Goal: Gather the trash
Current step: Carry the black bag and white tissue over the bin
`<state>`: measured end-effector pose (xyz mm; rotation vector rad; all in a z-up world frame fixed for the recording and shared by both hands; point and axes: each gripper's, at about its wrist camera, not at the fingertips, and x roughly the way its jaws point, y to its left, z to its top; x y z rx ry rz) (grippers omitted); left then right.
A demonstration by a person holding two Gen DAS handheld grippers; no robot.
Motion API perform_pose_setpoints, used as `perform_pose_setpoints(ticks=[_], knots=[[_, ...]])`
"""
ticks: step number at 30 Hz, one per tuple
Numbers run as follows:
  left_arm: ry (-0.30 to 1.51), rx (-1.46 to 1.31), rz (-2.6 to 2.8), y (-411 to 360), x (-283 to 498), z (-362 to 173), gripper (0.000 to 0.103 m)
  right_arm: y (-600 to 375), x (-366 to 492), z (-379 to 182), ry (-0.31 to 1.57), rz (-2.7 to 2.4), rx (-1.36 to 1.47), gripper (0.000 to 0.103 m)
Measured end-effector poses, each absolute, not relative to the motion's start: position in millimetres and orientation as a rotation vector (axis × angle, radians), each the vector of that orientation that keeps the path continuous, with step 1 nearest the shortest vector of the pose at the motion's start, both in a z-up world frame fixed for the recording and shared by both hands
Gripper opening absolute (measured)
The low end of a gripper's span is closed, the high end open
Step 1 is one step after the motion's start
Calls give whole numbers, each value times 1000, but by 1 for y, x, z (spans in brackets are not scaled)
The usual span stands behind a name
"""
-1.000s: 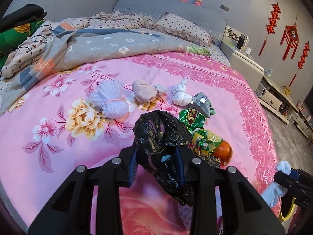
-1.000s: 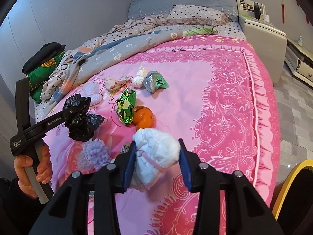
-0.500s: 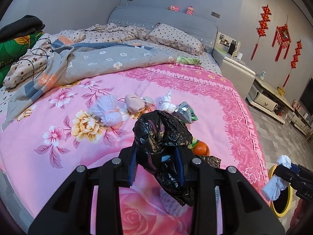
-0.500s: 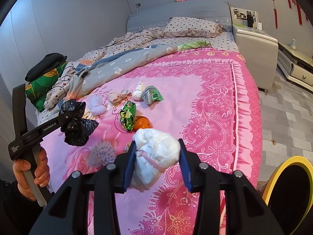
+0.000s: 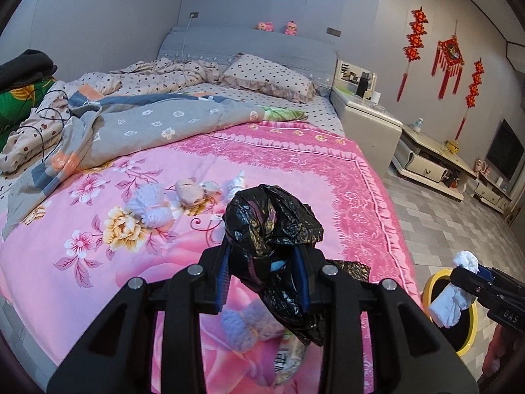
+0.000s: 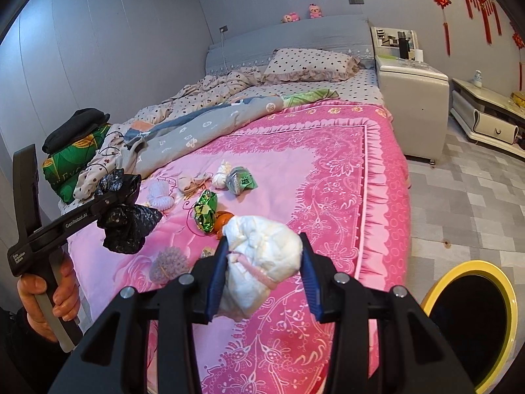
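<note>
Pink bedspread (image 6: 328, 170) fills the room, litter scattered near its middle. Both bundles could snag or spill if released short of the yellow-rimmed bin (image 6: 475, 321) at near right. Left gripper (image 5: 264, 272) hangs level over the bed, pinching a black plastic bag (image 5: 272, 223); right gripper (image 6: 262, 275) clamps a white wad (image 6: 265, 252) beside the bin.

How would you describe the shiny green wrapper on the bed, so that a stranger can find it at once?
Start at the pink floral blanket covering the bed and look at the loose litter near its middle. The shiny green wrapper lies there, touching an orange fruit. It is the only metallic, bright green piece; its neighbours are pale, dull bundles.
</note>
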<state>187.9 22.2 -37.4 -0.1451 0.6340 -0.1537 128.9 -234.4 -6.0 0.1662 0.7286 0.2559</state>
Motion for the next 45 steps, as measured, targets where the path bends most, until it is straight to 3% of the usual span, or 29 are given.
perform_pose_setpoints(ticks=[25, 45], knots=[[630, -101, -401, -100, 169, -10, 31, -339, 90, 11, 654, 59, 259, 39], [694, -28, -635, -226, 165, -29, 31, -435, 54, 1, 626, -150, 353, 39]])
